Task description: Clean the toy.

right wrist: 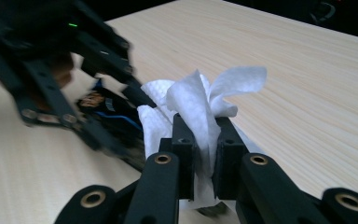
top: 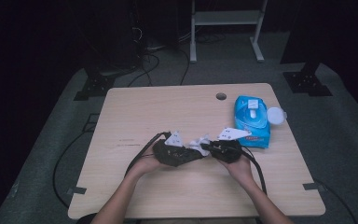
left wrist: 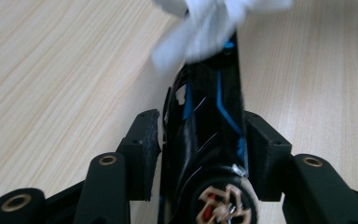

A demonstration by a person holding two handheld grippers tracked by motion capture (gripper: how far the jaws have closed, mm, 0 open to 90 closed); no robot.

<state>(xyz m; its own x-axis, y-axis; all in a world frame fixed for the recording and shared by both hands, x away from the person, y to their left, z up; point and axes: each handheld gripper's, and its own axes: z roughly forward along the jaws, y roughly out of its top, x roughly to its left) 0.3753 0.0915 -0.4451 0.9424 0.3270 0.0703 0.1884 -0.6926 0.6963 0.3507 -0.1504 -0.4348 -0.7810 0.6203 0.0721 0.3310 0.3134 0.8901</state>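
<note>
In the high view, two grippers are held close together over a pale wood-grain table (top: 135, 107) with rounded corners and one round hole. A crumpled white wipe (top: 198, 143) is seen between the left gripper (top: 196, 154) and the right gripper (top: 207, 148). One glossy blue wipe pack (top: 251, 122) with its round lid flipped open lies just beyond the right gripper. Grey carpet, cables and a white frame are seen in the dark room.

In the left gripper view, a slim black tube (left wrist: 209, 121) with blue markings is seen between the jaws, which are parted; the right pad lies against it, the left stands beside it. The blurred wipe is seen at its far end.

In the right gripper view, the soft, textured wipe (right wrist: 200, 107) is pinched between the pressed-together jaws, touching the tube's end.
</note>
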